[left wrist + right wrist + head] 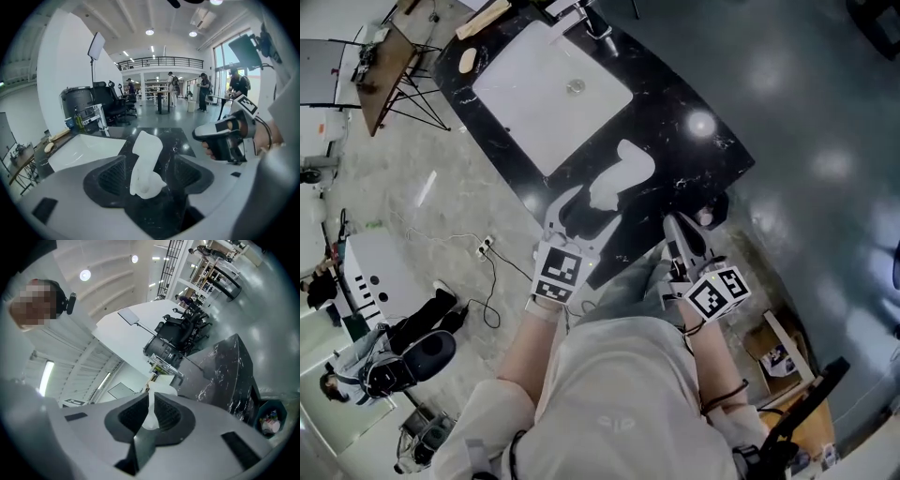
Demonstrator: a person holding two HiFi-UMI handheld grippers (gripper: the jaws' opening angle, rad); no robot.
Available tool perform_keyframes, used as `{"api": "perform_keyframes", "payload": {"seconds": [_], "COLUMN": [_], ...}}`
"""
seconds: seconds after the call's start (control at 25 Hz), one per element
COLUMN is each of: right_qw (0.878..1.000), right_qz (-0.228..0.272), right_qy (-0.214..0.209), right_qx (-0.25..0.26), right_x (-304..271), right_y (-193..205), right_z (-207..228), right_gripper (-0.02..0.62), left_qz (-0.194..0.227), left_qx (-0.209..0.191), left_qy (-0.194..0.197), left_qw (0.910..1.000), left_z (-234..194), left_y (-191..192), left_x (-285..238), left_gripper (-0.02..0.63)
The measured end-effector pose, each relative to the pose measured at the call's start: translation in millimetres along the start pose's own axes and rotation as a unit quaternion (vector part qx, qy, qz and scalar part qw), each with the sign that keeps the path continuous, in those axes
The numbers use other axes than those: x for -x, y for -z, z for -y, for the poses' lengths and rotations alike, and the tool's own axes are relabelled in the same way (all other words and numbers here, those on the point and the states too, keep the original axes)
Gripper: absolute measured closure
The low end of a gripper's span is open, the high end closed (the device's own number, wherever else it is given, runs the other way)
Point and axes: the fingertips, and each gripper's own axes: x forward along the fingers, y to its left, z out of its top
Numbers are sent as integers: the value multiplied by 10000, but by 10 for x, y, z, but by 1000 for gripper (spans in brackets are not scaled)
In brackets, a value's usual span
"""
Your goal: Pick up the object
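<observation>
Currently the white object [146, 157] is lying on the black marble counter [675, 122], between the left gripper's [584, 217] opening jaws, with the pads clear of it. The right gripper [149, 414], jaws nearly together, is hovering near the counter's edge. A white sink [548, 89] is sitting beyond the object.

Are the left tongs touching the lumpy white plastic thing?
Apart. The left gripper view shows the left tongs opening, with a gap on each side of the lumpy white plastic thing.

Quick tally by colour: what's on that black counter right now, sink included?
White: 2, the sink and the object.
Tan: 2, the board and the oval lump.
Silver: 1, the faucet.
Total: 5.
</observation>
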Motion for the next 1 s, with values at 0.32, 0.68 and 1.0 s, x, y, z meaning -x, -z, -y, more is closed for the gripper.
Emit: {"api": "perform_keyframes", "payload": {"seconds": [0.32,0.68,1.0], "right_qw": [9992,9982,9963], "right_qz": [-368,-572,-776], "right_qy": [35,-19,275], "right_qx": [-155,-194,-252], "right_x": [-228,-320,-371], "right_y": [311,462,491], "right_z": [258,348,397], "right_gripper": [551,551,551], "left_qz": [-402,-583,-561], "left_qx": [69,35,311], "left_qy": [42,65,183], "left_qw": [9992,9983,9978], "left_z": [-85,-139,-103], "left_y": [249,341,426], "left_x": [-347,-632,-775], "left_gripper": [295,295,294]}}
